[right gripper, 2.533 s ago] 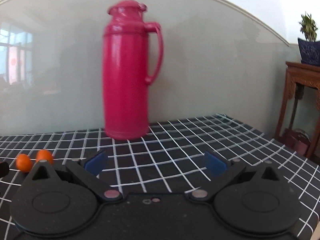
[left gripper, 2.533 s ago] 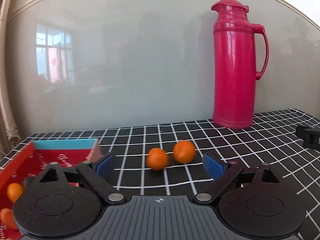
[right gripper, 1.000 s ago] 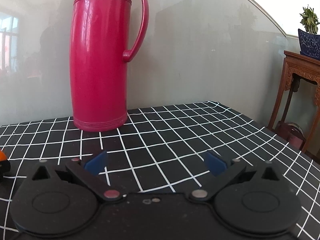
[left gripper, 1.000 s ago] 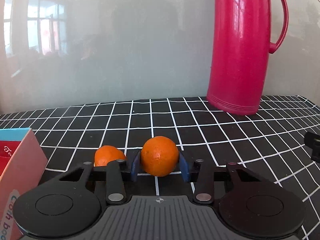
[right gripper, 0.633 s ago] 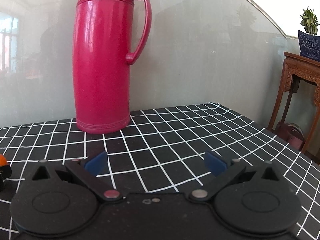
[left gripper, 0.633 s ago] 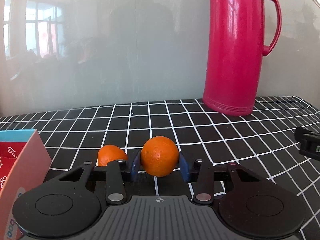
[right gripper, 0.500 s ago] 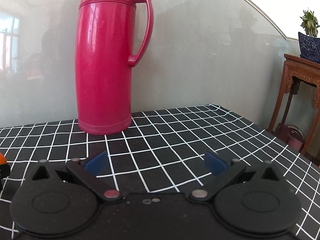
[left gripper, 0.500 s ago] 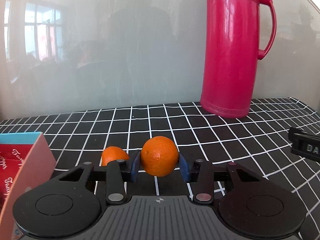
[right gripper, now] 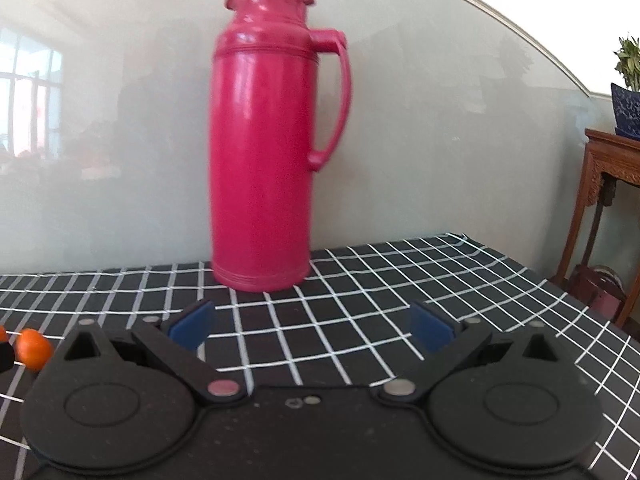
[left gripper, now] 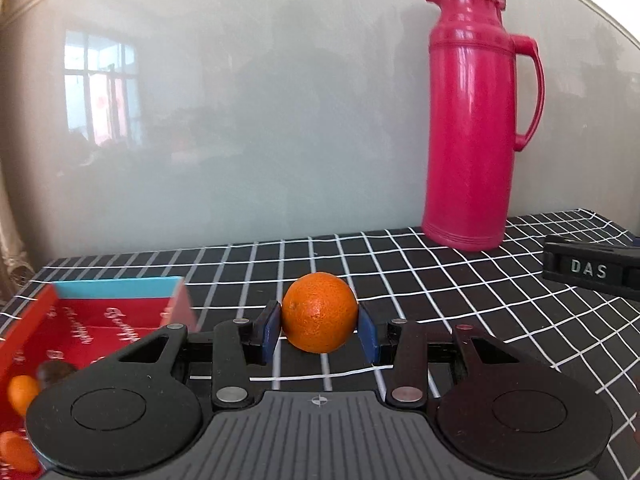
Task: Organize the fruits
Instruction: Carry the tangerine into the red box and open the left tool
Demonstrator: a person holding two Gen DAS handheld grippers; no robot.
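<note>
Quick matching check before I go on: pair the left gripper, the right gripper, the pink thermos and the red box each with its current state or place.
Things:
1. left gripper
2. right gripper
3. pink thermos
4. red box

States or places:
A. standing upright at the back of the checked tablecloth
B. open, nothing between its pads
C. shut on an orange
D. lying at the left, small oranges inside

Pairs: 1-C, 2-B, 3-A, 4-D
</note>
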